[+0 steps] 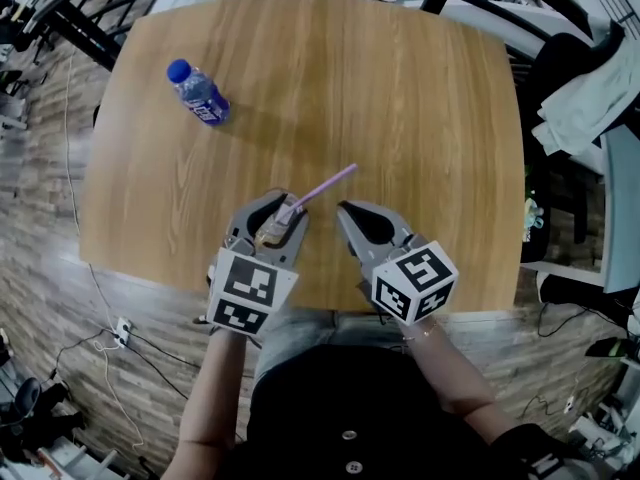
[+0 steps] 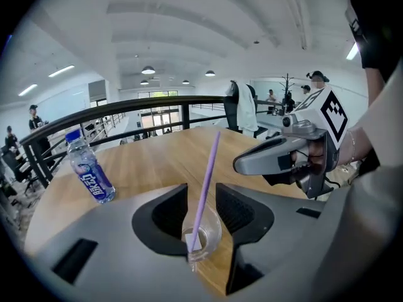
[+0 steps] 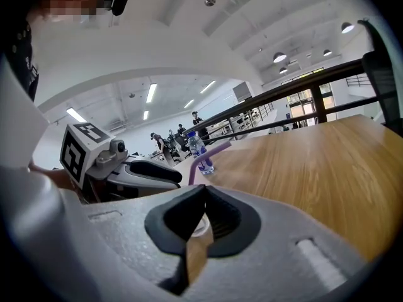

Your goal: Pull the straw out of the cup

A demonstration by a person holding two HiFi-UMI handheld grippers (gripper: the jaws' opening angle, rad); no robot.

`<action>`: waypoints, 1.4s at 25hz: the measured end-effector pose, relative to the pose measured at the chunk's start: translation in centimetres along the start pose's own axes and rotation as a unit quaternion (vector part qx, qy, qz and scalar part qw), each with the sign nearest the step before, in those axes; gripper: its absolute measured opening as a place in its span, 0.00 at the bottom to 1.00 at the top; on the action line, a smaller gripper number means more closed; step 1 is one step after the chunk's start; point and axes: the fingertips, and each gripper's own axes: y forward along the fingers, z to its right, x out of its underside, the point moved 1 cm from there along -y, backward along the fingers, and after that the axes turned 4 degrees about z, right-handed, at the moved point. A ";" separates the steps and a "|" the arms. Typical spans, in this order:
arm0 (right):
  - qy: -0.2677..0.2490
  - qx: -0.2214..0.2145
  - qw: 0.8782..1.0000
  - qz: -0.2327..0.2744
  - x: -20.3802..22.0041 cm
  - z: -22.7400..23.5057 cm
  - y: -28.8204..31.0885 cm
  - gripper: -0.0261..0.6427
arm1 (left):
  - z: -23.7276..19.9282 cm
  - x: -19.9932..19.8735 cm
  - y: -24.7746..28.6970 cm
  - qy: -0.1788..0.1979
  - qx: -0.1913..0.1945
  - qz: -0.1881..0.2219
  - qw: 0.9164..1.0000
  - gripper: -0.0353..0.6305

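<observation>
Pre-grasp. Left hand-held gripper (image 2: 201, 190) has its jaws apart astride the clear cup (image 2: 203, 234) at the counter's (image 1: 400, 88) near edge, purple straw (image 2: 209, 175) in it. Right hand-held gripper (image 3: 203, 190) is closed, empty. Next, probably: clamp cup, open right, pinch straw.

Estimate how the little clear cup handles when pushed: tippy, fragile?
The cup looks thin, clear and empty, so probably light and easily squashed. The long straw leans well above its rim, so a nudge there may tip it.
</observation>
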 end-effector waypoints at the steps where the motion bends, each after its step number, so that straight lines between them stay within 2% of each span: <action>1: 0.003 0.002 1.000 0.001 0.1 0.1 0.0 0.04 | 0.2 0.1 0.3 0.004 0.008 -0.006 1.000 0.26; 4: 0.011 0.006 1.000 0.001 0.5 0.2 -0.2 0.04 | 0.5 0.2 1.2 0.008 0.032 -0.026 0.999 0.26; 10: 0.023 0.012 1.000 0.005 1.0 0.8 -0.5 0.04 | 0.4 0.5 2.4 0.022 0.040 -0.056 0.997 0.25; 14: 0.025 0.017 1.000 0.005 1.3 0.9 -0.4 0.04 | 0.4 1.6 2.7 0.029 0.045 -0.080 0.995 0.20; 18: 0.028 0.020 0.999 0.004 1.4 1.3 -0.7 0.04 | 1.1 1.9 3.3 0.053 0.060 -0.092 0.992 0.16; 21: 0.030 0.019 0.999 0.004 1.3 1.4 -0.8 0.04 | 1.0 1.8 3.5 0.054 0.058 -0.094 0.992 0.12; 26: 0.027 0.013 1.000 0.004 1.3 1.1 -0.6 0.04 | 0.9 1.9 3.2 0.043 0.064 -0.091 0.993 0.12; 35: 0.020 -0.009 1.000 0.002 1.0 0.2 0.4 0.04 | -0.4 1.2 1.7 0.021 0.030 -0.062 0.997 0.12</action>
